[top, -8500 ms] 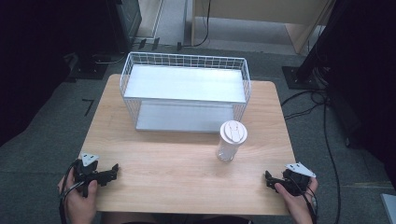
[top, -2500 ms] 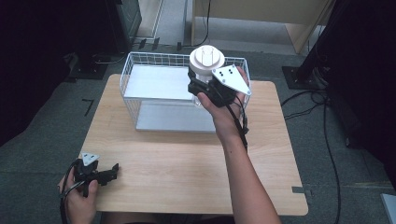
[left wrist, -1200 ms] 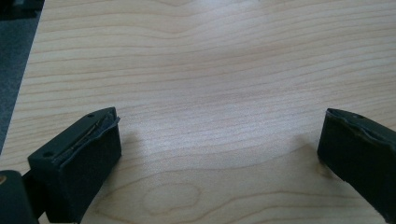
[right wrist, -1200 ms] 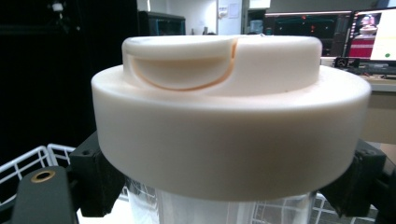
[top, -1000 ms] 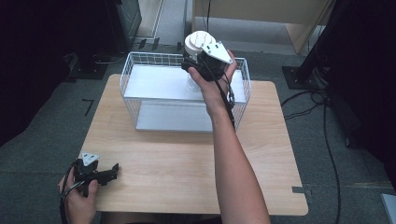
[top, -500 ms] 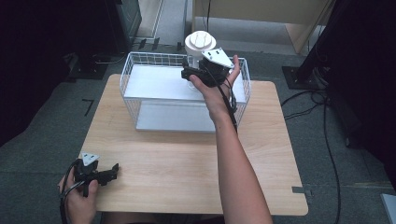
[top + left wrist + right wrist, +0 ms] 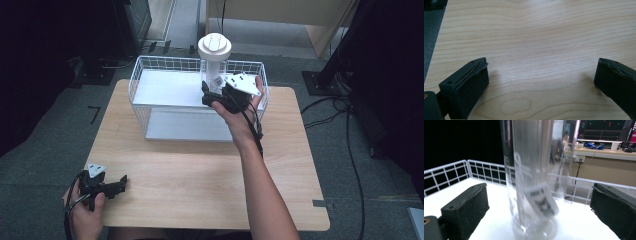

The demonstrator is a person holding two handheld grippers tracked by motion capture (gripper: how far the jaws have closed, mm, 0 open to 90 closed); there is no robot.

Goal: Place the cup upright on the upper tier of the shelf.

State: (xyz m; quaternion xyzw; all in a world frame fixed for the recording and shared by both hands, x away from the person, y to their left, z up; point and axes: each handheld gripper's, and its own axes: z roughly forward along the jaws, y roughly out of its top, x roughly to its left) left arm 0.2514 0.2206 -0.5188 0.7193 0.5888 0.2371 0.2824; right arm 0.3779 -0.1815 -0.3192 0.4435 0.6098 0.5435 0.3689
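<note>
So there's exactly one cup (image 7: 214, 60) here, a clear plastic one with a white lid, and one white wire basket (image 7: 150, 82) sitting at the far side of the wooden tabletop (image 7: 200, 165). Two claws total. The right claw (image 7: 212, 95) is reaching into the basket's right end, and the cup stands upright just in front of it, its white lid poking well above the basket rim. In the right gripper view the cup (image 7: 531, 182) sits dead centre between the two black jaws, its base down on the basket's white floor (image 7: 456, 192), but there's daylight on both sides, so the pads aren't pressing on it: jaws spread wide, cup loose between them, and they've just been opening. The cup has a label with dark print near the bottom, a bit blurred. The basket's wire wall (image 7: 449, 173) runs behind and off to the left of that claw. The left claw (image 7: 112, 185) is well apart from all that, down at the near left corner of the tabletop, held in one hand (image 7: 85, 212). In the left gripper view its jaws are wide apart too, with just bare wood (image 7: 536, 50) between them.
</note>
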